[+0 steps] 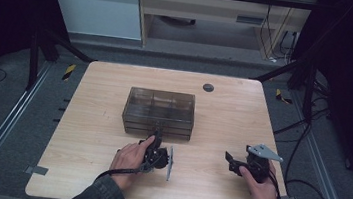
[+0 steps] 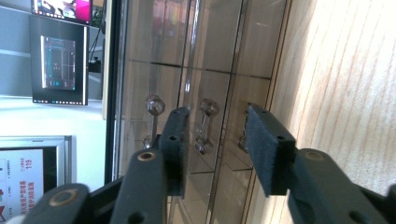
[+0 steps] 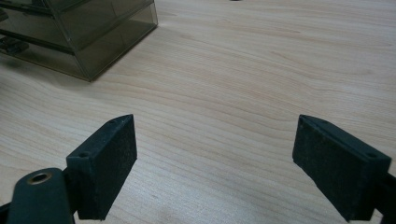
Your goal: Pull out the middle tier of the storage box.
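I have the left tool point(image 2: 212, 140) half-open around a small metal drawer handle point(image 2: 204, 126) on the smoky transparent plastic drawer box point(image 1: 159, 111), mid-tabletop point(image 1: 96, 171). The right tool point(image 3: 212, 163) idles wide open at four o'clock. With nothing bracing the box, my pull may drag it or slip off.

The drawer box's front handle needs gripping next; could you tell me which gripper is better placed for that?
Left. The left gripper is right at the front of the drawer box, turned on its side, its open jaws either side of a drawer handle. The right gripper rests apart over bare table, jaws wide open.
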`<state>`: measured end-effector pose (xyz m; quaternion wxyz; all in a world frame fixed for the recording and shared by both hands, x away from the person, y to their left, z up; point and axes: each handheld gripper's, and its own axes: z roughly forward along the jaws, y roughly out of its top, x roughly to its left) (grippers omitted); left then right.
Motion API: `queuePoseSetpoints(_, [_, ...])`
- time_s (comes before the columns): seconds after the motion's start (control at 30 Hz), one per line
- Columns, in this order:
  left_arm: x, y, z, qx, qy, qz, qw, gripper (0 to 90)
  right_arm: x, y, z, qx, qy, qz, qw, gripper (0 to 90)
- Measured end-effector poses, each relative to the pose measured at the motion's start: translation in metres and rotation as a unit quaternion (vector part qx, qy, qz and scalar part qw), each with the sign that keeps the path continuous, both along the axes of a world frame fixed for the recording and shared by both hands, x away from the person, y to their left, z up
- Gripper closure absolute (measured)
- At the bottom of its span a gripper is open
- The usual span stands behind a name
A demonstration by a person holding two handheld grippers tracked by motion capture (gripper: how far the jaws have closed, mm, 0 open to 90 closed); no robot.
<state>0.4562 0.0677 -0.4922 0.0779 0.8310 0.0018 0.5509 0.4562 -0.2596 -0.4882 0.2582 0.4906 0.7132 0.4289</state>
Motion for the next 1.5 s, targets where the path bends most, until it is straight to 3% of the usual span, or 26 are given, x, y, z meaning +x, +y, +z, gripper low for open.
queuePoseSetpoints(0.23, [0.005, 0.001, -0.005, 0.009, -0.003, 0.006, 0.9999, 64.3, 0.000, 0.001, 0.000, -0.005, -0.001, 0.000, 1.0000, 14.4])
queuePoseSetpoints(0.6, [0.010, -0.003, -0.008, 0.005, -0.016, 0.013, 0.9998, 69.0, 0.001, 0.001, 0.000, -0.002, 0.005, -0.002, 1.0000, 13.8])
queuePoseSetpoints(0.8, [0.012, -0.002, -0.010, 0.017, -0.024, 0.015, 0.9994, 70.5, 0.001, 0.001, 0.000, -0.002, 0.005, -0.002, 1.0000, 13.7])
queuePoseSetpoints(0.9, [0.012, -0.001, -0.012, 0.012, -0.024, 0.013, 0.9996, 72.3, 0.001, 0.001, 0.000, -0.001, 0.007, -0.001, 1.0000, 13.6])
queuePoseSetpoints(1.23, [0.012, -0.003, -0.014, 0.038, -0.040, 0.010, 0.9984, 75.9, 0.002, 0.002, -0.001, -0.004, 0.008, 0.002, 1.0000, 13.2])
queuePoseSetpoints(1.5, [0.015, -0.003, -0.015, 0.040, -0.042, 0.014, 0.9982, 75.5, 0.002, 0.003, -0.001, -0.003, 0.012, 0.005, 0.9999, 12.9])
